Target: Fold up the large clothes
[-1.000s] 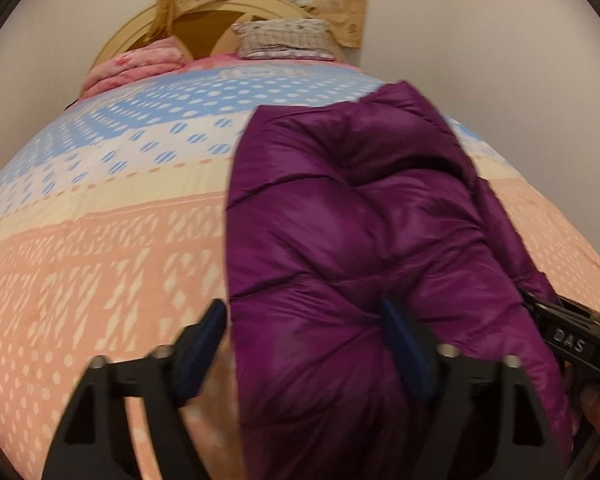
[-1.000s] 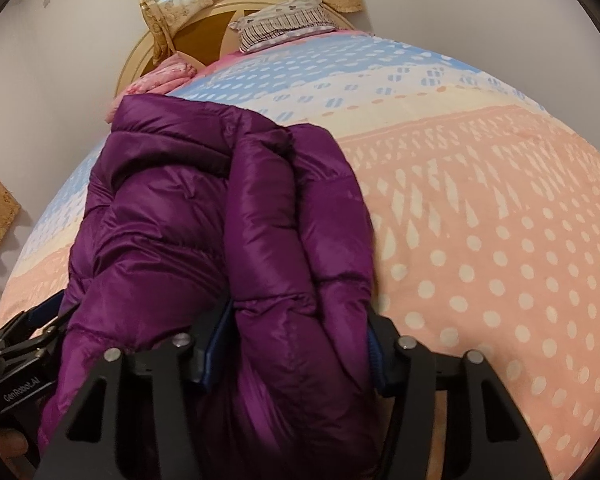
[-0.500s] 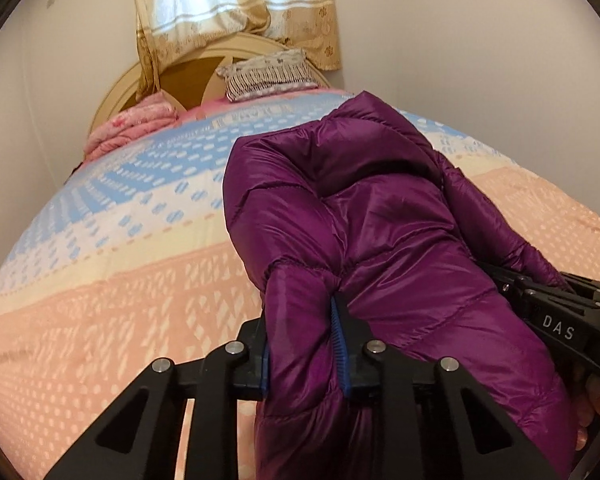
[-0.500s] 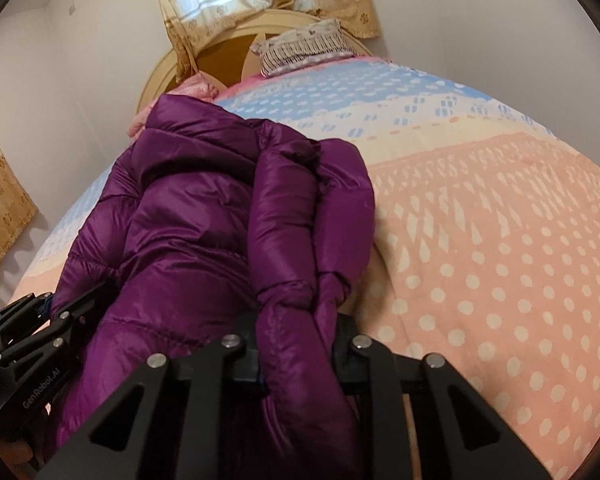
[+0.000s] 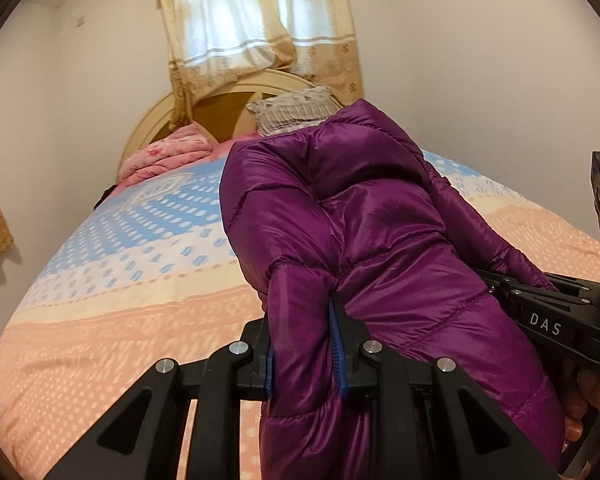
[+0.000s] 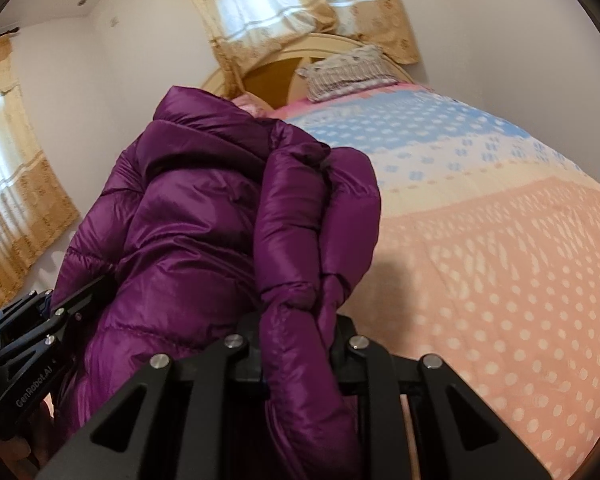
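A shiny purple puffer jacket [image 5: 380, 220] is lifted at its near end above the bed, while its far end rests on the quilt. My left gripper [image 5: 304, 352] is shut on a bunched fold of the jacket's left edge, its blue pads [image 5: 337, 340] pressing the fabric. My right gripper [image 6: 298, 340] is shut on the folded right edge of the jacket [image 6: 188, 220], where a sleeve is doubled over. Each view shows the other gripper at the side: the right gripper [image 5: 540, 312] and the left gripper [image 6: 28, 344], both at the jacket's near hem.
The bed carries a quilt [image 5: 120, 280] in pink, cream and blue bands, which spreads wide to the right [image 6: 500, 260]. A striped pillow [image 5: 292, 116] and a folded pink blanket [image 5: 168, 156] lie by the headboard. Curtains and walls stand close. A hand [image 5: 588, 400] holds the right gripper.
Both grippers went from open around the jacket's edges to shut on them. They have risen and lifted the jacket's near end off the quilt.
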The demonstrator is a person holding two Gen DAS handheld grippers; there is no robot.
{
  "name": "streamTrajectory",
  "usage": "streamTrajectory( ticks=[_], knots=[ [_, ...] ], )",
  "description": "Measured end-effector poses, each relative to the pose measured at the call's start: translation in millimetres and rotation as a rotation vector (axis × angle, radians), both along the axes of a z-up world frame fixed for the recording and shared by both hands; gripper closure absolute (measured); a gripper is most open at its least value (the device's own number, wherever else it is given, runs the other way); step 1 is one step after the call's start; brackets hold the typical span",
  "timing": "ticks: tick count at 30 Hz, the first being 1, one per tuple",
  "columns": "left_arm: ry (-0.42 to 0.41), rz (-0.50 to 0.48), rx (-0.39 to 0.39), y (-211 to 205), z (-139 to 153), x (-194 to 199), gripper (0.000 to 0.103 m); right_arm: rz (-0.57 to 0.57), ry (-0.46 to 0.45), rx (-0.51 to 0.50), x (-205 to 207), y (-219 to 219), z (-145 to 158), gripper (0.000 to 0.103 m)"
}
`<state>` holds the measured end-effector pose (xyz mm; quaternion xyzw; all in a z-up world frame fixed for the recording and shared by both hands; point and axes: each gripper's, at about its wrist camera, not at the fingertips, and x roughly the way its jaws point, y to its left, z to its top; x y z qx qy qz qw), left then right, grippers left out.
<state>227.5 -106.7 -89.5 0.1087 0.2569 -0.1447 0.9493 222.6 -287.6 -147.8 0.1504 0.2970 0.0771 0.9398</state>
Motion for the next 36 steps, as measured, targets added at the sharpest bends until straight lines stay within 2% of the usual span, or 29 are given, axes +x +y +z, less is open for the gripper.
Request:
streamTrajectory(
  ticks=[8,19,36],
  knots=[
    [-0.014,0.065,-0.036,50,12,-12,0.081,0.086,-0.029,-0.019,2,34,14,0.082],
    [-0.009,0.15,-0.071,101,12,-20,0.081,0.192,-0.029,-0.058,17,71,16,0.082],
    [0.026,0.256,-0.087,144,-4,-28,0.081,0.31,0.002,-0.09,39,116,5,0.082]
  ],
)
